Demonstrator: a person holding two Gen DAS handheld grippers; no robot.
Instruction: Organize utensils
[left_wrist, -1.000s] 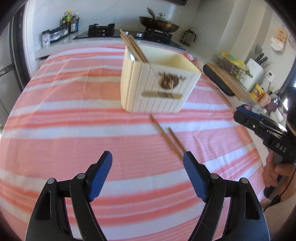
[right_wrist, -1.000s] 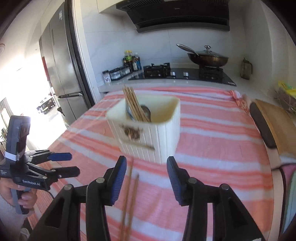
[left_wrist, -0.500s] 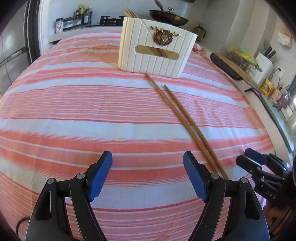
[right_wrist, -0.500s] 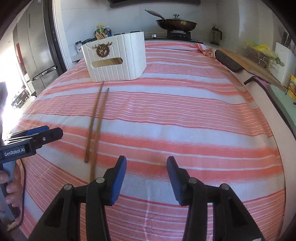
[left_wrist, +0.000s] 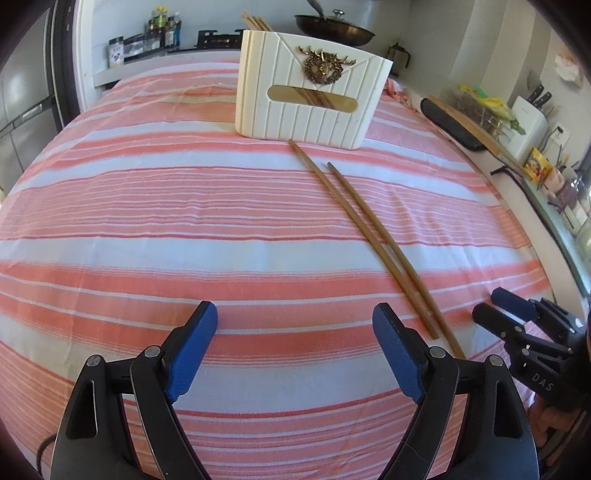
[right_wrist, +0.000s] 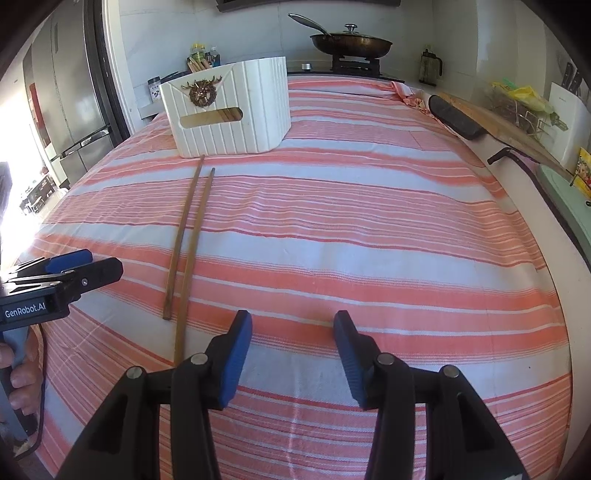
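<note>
Two long brown chopsticks (left_wrist: 369, 229) (right_wrist: 188, 236) lie side by side on the striped cloth, running from the white utensil holder (left_wrist: 314, 107) (right_wrist: 236, 118) toward the near edge. More chopsticks (left_wrist: 255, 22) stand inside the holder. My left gripper (left_wrist: 293, 310) hovers low over bare cloth left of the chopsticks' near ends; its jaws are opening with nothing between them. My right gripper (right_wrist: 293, 317) stands open over bare cloth right of the chopsticks, also holding nothing. Each gripper shows in the other's view, the right gripper (left_wrist: 495, 306) and the left gripper (right_wrist: 105, 260).
A pink-and-white striped cloth (left_wrist: 147, 221) covers the table. Behind it are a stove with a lidded pan (right_wrist: 351, 42), spice jars (left_wrist: 162, 26) and a fridge (right_wrist: 70, 99). A cutting board (right_wrist: 498, 122) and knife block (left_wrist: 528, 122) line the right counter.
Both grippers pulled back from the holder and sank toward the table's near edge, then held still. The left jaws now stand a little wider.
</note>
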